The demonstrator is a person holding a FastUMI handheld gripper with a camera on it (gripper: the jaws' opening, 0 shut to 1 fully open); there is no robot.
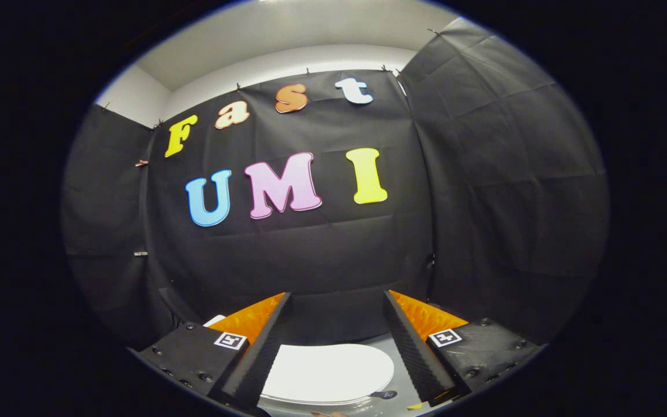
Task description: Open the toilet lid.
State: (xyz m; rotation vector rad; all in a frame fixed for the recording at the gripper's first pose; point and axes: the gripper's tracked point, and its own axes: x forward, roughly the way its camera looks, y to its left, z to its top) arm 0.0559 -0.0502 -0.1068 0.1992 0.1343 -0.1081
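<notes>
I have the claw [336, 301] spread wide, gripping nothing, its ribbed fingers [264, 353] touching nothing. Below and between them lies the toilet lid [327, 370], closed, smooth, white and oval. Far beyond hangs the booth's wall [322, 255] of creased black cloth.

Gripper [336, 301] fingers spread wide, empty

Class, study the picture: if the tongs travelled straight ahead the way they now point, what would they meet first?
Most likely the black cloth wall. The open tongs aim over the closed toilet lid, which lies below them; depth is unclear.
</notes>
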